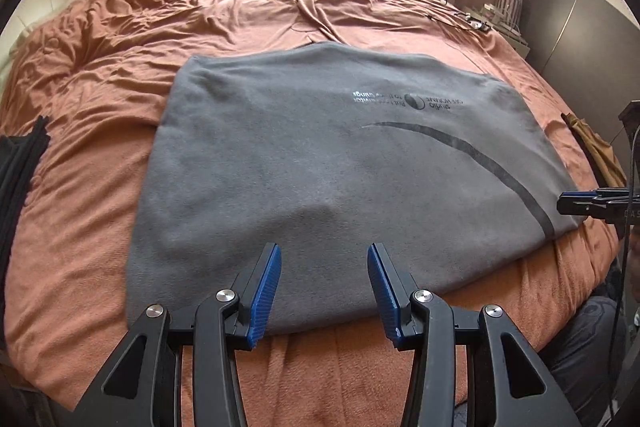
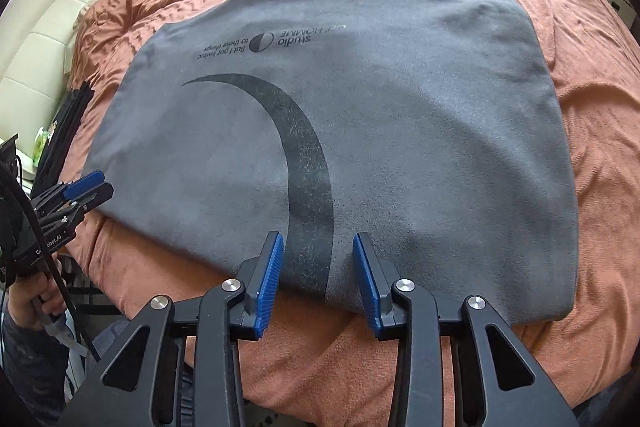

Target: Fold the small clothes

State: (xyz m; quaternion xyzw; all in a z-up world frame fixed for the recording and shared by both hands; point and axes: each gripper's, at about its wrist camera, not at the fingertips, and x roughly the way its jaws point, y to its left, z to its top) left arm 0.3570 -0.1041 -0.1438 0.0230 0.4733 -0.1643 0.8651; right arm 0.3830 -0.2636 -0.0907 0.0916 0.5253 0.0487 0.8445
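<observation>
On the orange bedspread (image 1: 100,75) | grey shirt (image 1: 320,155) laid flat, sleeves seemingly tucked already | left gripper (image 1: 324,291) and right gripper (image 2: 318,281) held spread wide at near hem, nothing gripped | remaining fold(s) probably still to be done

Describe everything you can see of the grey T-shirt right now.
The grey T-shirt lies flat on the rust-orange bedspread, folded into a rough rectangle with no sleeves showing. The fabric looks soft and matte, with few wrinkles. Its print faces up: a dark curved crescent stripe and small text reading "studio", upside down from here. The near edge lies close to the bed's front edge. Both tongs, left and right, are open just above that near edge; neither grips it.
</observation>
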